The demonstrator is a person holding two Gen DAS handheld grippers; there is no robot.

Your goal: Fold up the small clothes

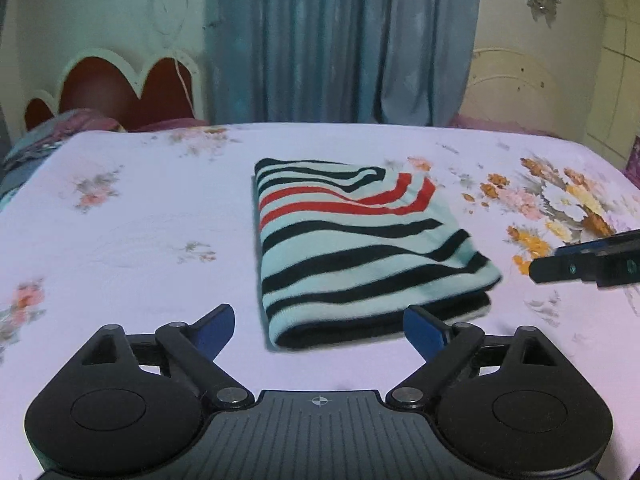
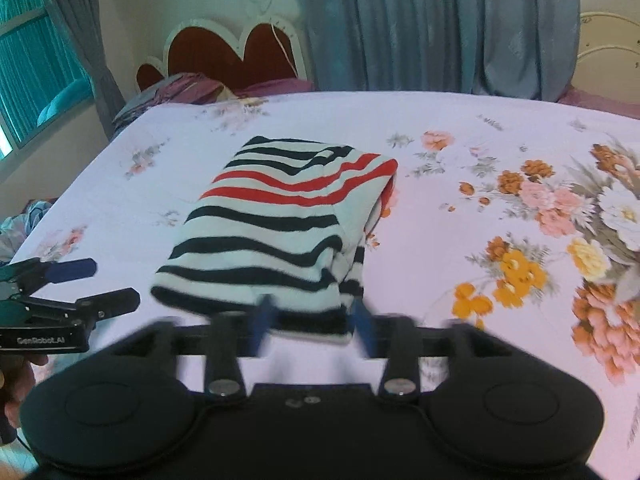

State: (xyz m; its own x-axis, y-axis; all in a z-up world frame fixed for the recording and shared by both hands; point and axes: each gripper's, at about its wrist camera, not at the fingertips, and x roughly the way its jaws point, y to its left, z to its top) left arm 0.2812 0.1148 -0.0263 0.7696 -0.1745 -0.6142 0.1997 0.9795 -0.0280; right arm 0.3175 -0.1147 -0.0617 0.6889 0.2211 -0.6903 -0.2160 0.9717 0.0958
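A striped garment (image 1: 360, 248), pale mint with black and red stripes, lies folded into a thick rectangle on the floral bedsheet (image 1: 140, 240). My left gripper (image 1: 320, 330) is open and empty, its blue fingertips just short of the garment's near edge. In the right wrist view the garment (image 2: 276, 232) lies straight ahead. My right gripper (image 2: 312, 320) is open and blurred by motion, its fingers at the garment's near edge, holding nothing. The right gripper also shows in the left wrist view (image 1: 588, 264), and the left gripper in the right wrist view (image 2: 72, 292).
A bed headboard with dark red panels (image 1: 120, 88) and crumpled purple bedding (image 2: 188, 88) sit at the far left. A blue-grey curtain (image 1: 340, 40) hangs behind the bed. A window (image 2: 32, 80) is at the left. The sheet's large flower print (image 2: 560, 240) lies to the right.
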